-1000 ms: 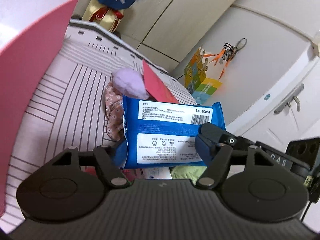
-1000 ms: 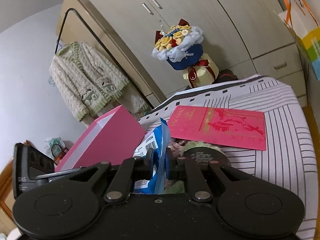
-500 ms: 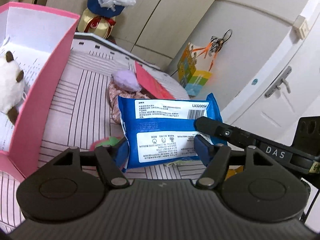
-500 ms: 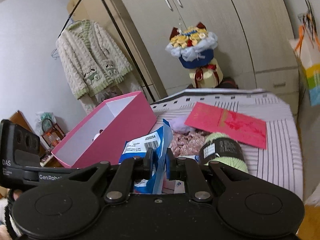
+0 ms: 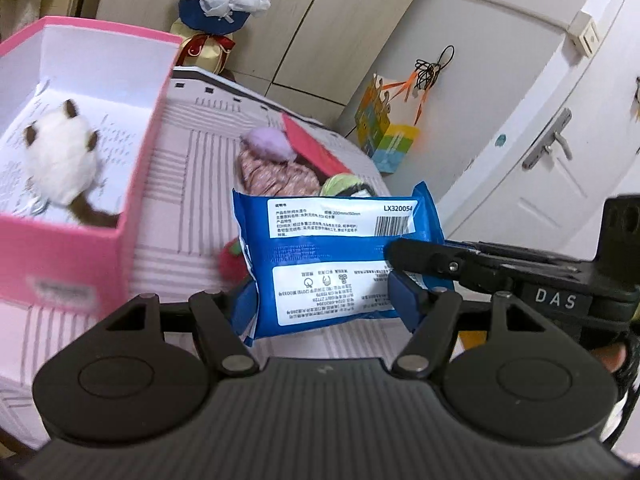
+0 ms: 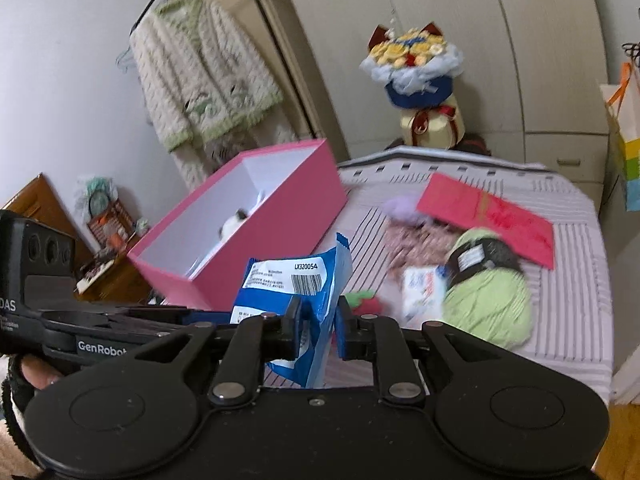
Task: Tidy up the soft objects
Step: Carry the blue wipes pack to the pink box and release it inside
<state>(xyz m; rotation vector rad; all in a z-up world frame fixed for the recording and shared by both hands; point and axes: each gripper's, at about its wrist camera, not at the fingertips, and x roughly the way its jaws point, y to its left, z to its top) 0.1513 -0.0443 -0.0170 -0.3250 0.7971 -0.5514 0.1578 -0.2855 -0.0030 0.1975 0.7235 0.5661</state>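
A blue wipes pack (image 5: 332, 256) hangs in the air over the striped bed. My left gripper (image 5: 324, 300) is shut on its two sides. My right gripper (image 6: 318, 326) is shut on its crimped end (image 6: 324, 300); its fingers (image 5: 416, 256) show in the left wrist view. An open pink box (image 5: 80, 256) stands to the left with a white and brown plush toy (image 5: 60, 164) inside. On the bed lie a purple pompom (image 5: 266, 144), a floral cloth (image 5: 276, 174), green yarn (image 6: 488, 300), a red plush (image 5: 232, 264) and a small white packet (image 6: 422, 290).
A red card (image 6: 488, 216) lies at the far side of the bed. A flower bouquet (image 6: 416, 68) stands by the wardrobe. A cardigan (image 6: 200, 68) hangs on a rack. A colourful paper bag (image 5: 384, 140) sits by the white door. A wooden cabinet (image 6: 100, 248) is at left.
Both grippers have lifted the wipes pack higher and toward the pink box. The box's inside and the plush toy have come into view.
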